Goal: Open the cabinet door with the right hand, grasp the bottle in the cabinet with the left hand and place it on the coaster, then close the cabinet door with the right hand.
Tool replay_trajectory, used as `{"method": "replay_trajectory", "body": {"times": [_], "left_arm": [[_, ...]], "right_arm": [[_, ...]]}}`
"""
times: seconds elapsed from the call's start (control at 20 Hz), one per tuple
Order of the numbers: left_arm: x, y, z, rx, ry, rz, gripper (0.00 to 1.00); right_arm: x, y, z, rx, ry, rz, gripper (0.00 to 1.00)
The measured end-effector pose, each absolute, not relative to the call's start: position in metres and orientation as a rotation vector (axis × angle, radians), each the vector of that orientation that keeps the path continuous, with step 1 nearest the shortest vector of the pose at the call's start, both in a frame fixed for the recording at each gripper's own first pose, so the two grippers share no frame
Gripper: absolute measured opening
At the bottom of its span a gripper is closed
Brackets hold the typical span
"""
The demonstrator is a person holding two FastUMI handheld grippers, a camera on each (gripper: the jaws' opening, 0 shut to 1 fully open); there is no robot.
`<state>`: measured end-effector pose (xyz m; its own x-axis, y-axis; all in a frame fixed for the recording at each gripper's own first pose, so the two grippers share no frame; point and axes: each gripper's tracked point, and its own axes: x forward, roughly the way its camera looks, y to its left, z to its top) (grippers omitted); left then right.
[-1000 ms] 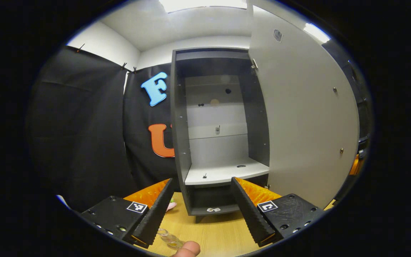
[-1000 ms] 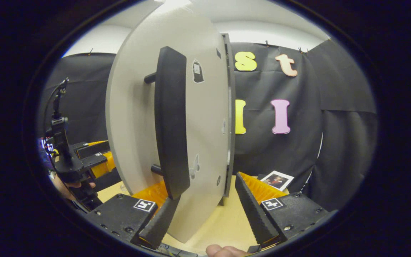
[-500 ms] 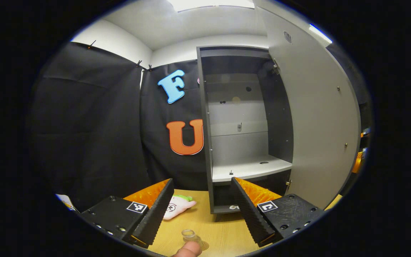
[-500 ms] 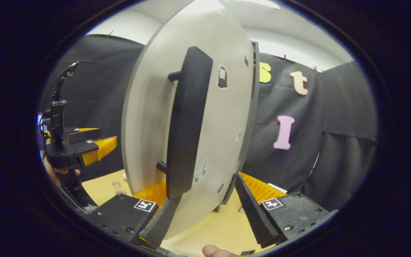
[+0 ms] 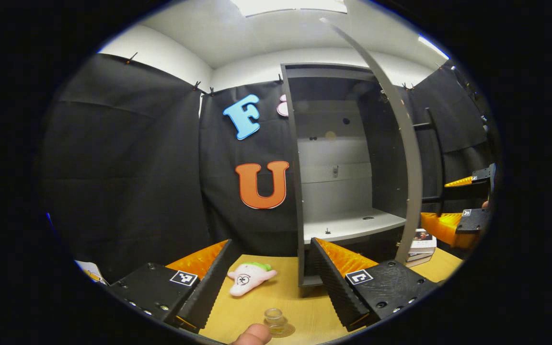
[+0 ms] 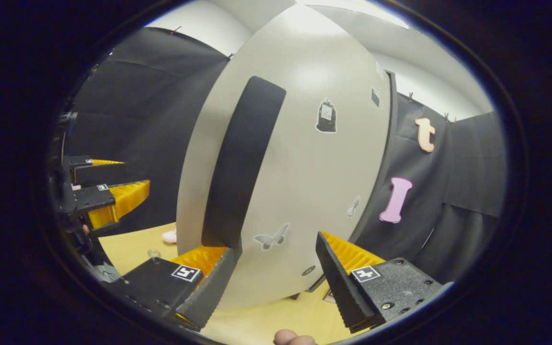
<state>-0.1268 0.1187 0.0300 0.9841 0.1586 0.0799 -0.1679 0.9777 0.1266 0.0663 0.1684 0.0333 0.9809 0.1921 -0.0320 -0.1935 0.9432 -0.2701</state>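
Observation:
A small clear bottle [image 5: 274,317] stands on a round coaster [image 5: 286,330] on the wooden table, just in front of my left gripper [image 5: 269,282], which is open and holds nothing. The grey cabinet [image 5: 338,158] stands ahead with its shelf [image 5: 352,225] bare. Its door [image 5: 408,167] shows edge-on, half swung. In the right gripper view the door's outer face [image 6: 304,167] and its long black handle [image 6: 242,163] loom close. My right gripper [image 6: 276,282] is open before the door, its left finger just under the handle's lower end. The bottle [image 6: 153,252] appears small at the left.
A pink plush toy [image 5: 249,277] lies on the table [image 5: 281,297] left of the cabinet. A stack of books [image 5: 422,242] lies behind the door. The left gripper [image 6: 108,199] shows at the left of the right gripper view, and the right gripper [image 5: 463,215] shows past the door.
The door has swung from wide open toward the cabinet, now edge-on from the left. My right gripper has followed its outer face. My left gripper has drawn back from the bottle.

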Motion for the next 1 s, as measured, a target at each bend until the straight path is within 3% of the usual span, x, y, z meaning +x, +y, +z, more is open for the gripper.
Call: {"method": "replay_trajectory", "body": {"times": [0.45,0.8,1.0], "left_arm": [[-0.151,0.222,0.006,0.067,0.005,0.364,0.96],[-0.112,0.202,0.033,0.141,-0.053,0.298,0.96],[-0.080,0.134,0.034,0.143,-0.001,0.192,0.96]], "right_arm": [[0.075,0.171,0.034,-0.204,0.018,0.178,0.99],[0.061,0.135,0.016,-0.077,0.067,0.072,1.00],[0.068,0.108,0.022,-0.040,0.056,0.078,0.99]]}}
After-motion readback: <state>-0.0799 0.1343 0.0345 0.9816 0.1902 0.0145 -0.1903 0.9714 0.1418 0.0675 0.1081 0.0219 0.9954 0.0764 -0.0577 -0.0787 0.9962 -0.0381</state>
